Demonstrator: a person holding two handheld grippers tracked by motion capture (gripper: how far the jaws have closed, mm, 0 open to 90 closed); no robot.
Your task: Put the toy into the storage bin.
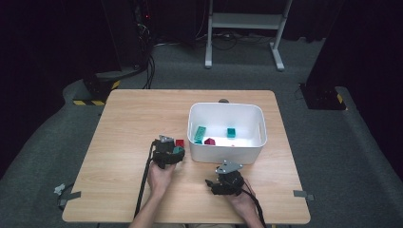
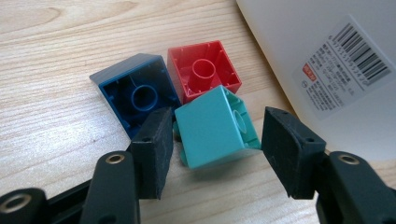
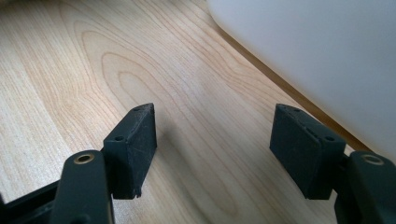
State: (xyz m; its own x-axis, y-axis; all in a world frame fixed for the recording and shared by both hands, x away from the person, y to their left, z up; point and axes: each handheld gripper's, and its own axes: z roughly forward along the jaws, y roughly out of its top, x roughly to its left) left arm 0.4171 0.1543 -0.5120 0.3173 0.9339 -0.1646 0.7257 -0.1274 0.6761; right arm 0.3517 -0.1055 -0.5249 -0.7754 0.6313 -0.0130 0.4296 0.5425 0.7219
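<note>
Teal block [image 2: 212, 126] sits between the left claw [image 2: 217, 140] pads, gap rightward.

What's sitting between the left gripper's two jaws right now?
In the left gripper view, the teal block lies tilted between the left gripper's jaws, touching the left pad; a gap remains at the right pad.

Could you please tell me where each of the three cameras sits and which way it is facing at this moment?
High view: above the person's side, looking forward and down on the table; both forearms, left gripper and right gripper show.
Left gripper view: rides the left gripper, facing the teal block, blue block and red block.
Right gripper view: rides the right gripper, facing bare tabletop.
Shared: the white bin.
</note>
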